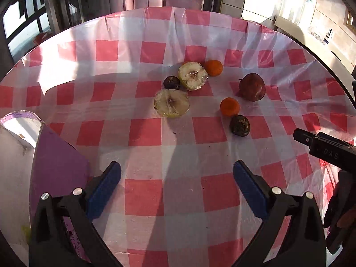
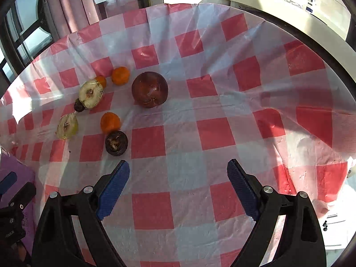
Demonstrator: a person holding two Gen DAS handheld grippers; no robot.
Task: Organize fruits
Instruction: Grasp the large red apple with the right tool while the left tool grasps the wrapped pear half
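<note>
Both wide open and empty: left claw (image 1: 176,173), right claw (image 2: 178,171). Fruits scattered on checkered table (image 2: 222,133) beyond: red apple (image 2: 149,89), wrapped halves (image 1: 171,103), oranges (image 1: 229,106).

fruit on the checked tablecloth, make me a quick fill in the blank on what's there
1. The small orange round fruits on the red-and-white checked plastic tablecloth number ____.
2. The large dark red round fruit is whole, while the pale fruit wrapped in clear film is cut in ____.
3. Nothing sits between the blue pads of the right gripper; its jaws are ____.
4. The open box beside the left gripper is coloured ____.

Missing words: three; half; open; purple
</note>
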